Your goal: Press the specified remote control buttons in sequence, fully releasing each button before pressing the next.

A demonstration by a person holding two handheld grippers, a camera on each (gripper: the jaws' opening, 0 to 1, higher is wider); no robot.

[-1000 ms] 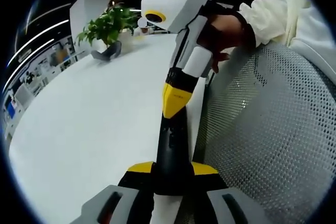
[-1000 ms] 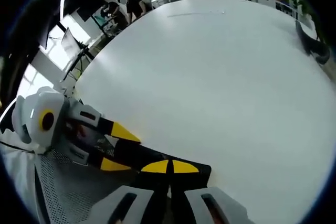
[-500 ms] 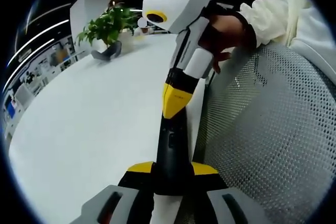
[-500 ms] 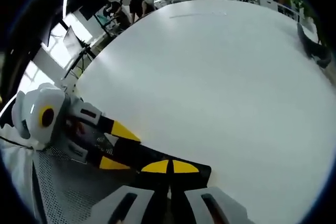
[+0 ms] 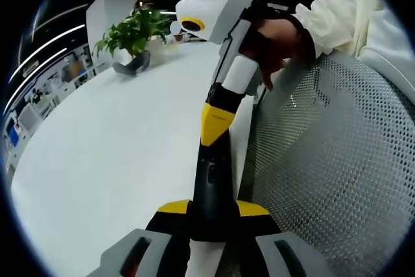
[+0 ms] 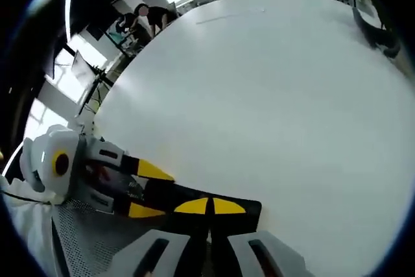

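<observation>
A slim black remote control sticks out between the yellow-tipped jaws of my left gripper, which is shut on its near end above the table's edge. My right gripper comes down from the top, shut, and its yellow tip rests on the remote's far half. A person's hand holds that gripper. In the right gripper view, my right gripper has its jaws together over the remote, and the left gripper clamps the remote from the left.
The wide white table stretches away, also seen bare in the right gripper view. A potted plant and a dark object stand at its far end. A grey mesh chair is on the right. People stand far off.
The right gripper's body has leaned a little to the left while its tip stays on the remote. The left gripper and the remote have held still.
</observation>
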